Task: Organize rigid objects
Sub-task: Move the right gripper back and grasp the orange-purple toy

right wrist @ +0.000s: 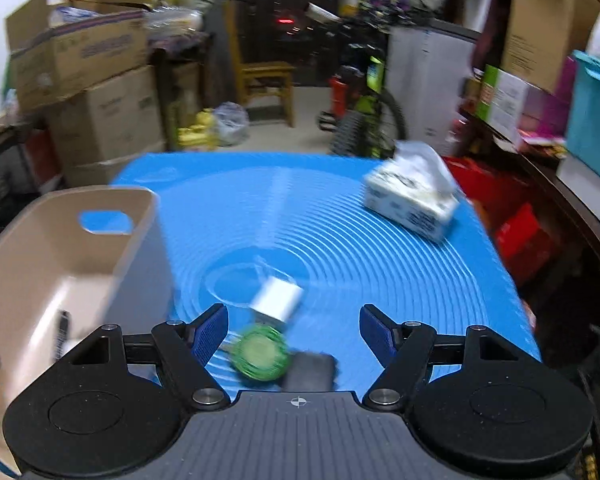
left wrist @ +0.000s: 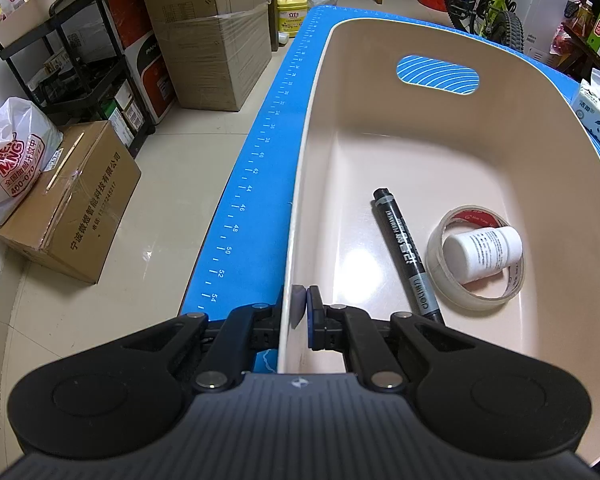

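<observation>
Beige plastic bin (left wrist: 440, 128), smooth, round-cornered, its rim pinched by left claw (left wrist: 301, 300).

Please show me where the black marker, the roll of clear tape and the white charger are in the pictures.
black marker (left wrist: 406, 250): left wrist view, middle of its barrel.
roll of clear tape (left wrist: 444, 282): left wrist view, its near outer wall.
white charger (right wrist: 278, 300): right wrist view, its top face, blurred.

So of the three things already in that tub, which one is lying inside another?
The small white bottle: it lies on its side within the ring of clear tape. The black marker lies alone beside them on the tub floor.
</observation>
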`<state>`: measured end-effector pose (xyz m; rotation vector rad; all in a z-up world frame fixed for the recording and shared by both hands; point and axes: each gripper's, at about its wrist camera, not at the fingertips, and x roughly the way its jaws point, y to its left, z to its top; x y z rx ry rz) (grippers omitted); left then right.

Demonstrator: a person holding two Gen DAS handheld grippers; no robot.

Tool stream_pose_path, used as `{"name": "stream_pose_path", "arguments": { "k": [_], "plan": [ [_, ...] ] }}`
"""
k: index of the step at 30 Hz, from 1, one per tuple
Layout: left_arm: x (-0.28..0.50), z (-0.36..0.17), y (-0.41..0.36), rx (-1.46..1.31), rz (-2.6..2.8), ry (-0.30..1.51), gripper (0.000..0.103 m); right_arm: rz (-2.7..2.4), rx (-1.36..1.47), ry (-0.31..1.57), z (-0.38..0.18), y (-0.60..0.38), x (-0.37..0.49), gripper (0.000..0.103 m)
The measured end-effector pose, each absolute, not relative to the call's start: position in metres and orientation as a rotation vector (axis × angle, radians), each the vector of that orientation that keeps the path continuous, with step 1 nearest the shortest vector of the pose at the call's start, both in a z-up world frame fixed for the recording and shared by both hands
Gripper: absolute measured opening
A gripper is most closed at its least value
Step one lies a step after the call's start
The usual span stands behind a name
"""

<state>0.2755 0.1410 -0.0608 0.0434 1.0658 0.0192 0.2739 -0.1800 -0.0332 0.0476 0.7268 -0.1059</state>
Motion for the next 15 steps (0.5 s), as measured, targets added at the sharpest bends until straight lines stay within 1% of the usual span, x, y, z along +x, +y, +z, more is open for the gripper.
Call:
{"name": "stream_pose_path", "arguments": {
  "k": [8,15],
  "plan": [
    [0.275,-0.061,0.141,0.044,0.019,1.066,0.009,-0.171,0.084,0.809,-0.084,-0.190,0.266,0.078],
    [0.276,-0.061,0.141,0.043,0.019,1.066,0.009,-0.145,0.086,0.828,-0.094,-0.181,0.253,0.078]
  ]
}}
